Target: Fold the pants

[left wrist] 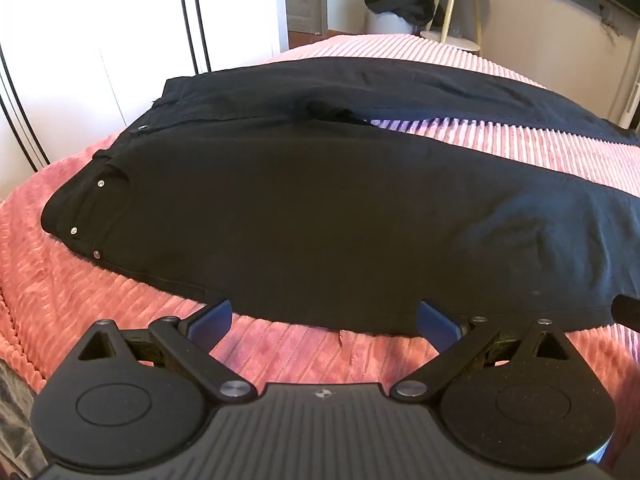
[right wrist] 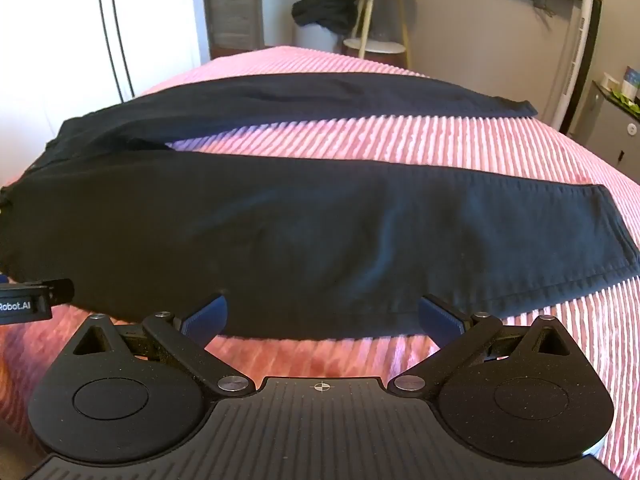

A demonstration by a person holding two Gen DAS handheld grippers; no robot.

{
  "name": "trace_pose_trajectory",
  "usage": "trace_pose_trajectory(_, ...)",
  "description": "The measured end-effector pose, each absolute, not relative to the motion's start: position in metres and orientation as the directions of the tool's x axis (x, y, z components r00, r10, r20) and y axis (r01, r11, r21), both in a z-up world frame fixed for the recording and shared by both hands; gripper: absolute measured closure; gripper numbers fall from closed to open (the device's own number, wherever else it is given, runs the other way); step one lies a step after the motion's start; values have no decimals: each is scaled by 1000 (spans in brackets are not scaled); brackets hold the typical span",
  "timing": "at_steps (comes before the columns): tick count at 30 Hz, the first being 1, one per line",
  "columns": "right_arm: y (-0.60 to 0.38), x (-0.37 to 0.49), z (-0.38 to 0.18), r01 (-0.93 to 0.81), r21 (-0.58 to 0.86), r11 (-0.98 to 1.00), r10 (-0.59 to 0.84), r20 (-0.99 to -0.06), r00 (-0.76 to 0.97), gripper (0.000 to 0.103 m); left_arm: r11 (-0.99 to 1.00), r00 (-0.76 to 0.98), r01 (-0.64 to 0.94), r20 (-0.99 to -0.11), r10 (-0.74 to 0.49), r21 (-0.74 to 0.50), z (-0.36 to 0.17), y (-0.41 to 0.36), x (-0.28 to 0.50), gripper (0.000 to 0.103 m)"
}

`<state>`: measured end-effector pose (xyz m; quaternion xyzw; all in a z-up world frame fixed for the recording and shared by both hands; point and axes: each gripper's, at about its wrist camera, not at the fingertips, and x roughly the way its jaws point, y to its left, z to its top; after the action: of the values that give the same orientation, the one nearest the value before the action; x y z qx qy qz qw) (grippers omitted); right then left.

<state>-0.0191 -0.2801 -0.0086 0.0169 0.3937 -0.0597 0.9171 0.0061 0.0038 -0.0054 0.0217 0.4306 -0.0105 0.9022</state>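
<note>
Black pants (left wrist: pixel 300 208) lie flat and spread on a pink ribbed bedspread (left wrist: pixel 100 312), waistband to the left, both legs running right with a gap of bedspread between them. My left gripper (left wrist: pixel 324 322) is open, its blue pads at the near edge of the near leg's thigh part. In the right wrist view the pants (right wrist: pixel 320 232) show both leg hems at the right. My right gripper (right wrist: pixel 322 318) is open, pads at the near edge of the near leg, farther toward the hem. The left gripper's side (right wrist: pixel 32 300) shows at the left edge.
Beyond the bed stand a small round side table (right wrist: pixel 376 12) and a dark heap of clothes on a white bin (right wrist: pixel 324 8). A white wardrobe (left wrist: pixel 100 40) is at the left. A shelf unit (right wrist: pixel 616 112) stands at the right wall.
</note>
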Motion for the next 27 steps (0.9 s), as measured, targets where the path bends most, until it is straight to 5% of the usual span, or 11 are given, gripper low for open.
trace_pose_trajectory(27, -281, -19, -9, 131, -15, 991, -101, -726, 680, 0, 1000, 618, 30, -786, -13, 7, -7, 5, 5, 4)
